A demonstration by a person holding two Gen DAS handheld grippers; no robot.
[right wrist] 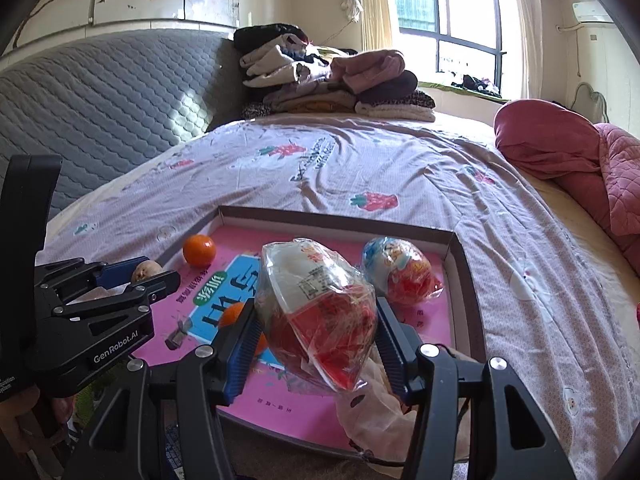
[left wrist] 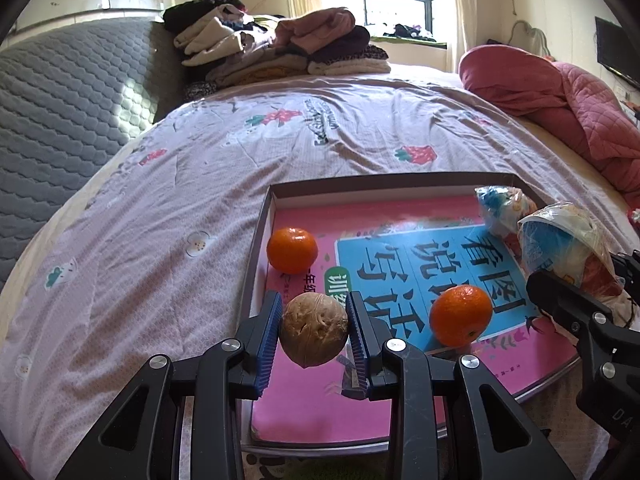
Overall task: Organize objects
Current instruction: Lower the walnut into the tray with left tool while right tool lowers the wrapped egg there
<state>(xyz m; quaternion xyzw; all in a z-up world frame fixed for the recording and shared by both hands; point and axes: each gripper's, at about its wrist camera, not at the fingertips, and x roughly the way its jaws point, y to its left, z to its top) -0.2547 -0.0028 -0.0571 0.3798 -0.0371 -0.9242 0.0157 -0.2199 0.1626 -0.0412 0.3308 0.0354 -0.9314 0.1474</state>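
A shallow box (left wrist: 264, 216) lined with a pink and blue book cover lies on the bed. My left gripper (left wrist: 314, 330) is shut on a brown walnut (left wrist: 314, 328) above the box's near left part; it also shows in the right wrist view (right wrist: 146, 272). My right gripper (right wrist: 316, 332) is shut on a plastic-wrapped toy egg (right wrist: 316, 312), held above the box's near side; the egg shows in the left wrist view too (left wrist: 560, 248). Two tangerines (left wrist: 292, 250) (left wrist: 462, 314) and a second wrapped egg (right wrist: 400, 270) lie in the box.
The bed sheet (left wrist: 160, 240) with strawberry prints spreads around the box. Folded clothes (left wrist: 280, 48) are stacked at the far end. A red quilt (left wrist: 560, 100) lies at the right. A grey padded headboard (left wrist: 60, 92) stands at the left.
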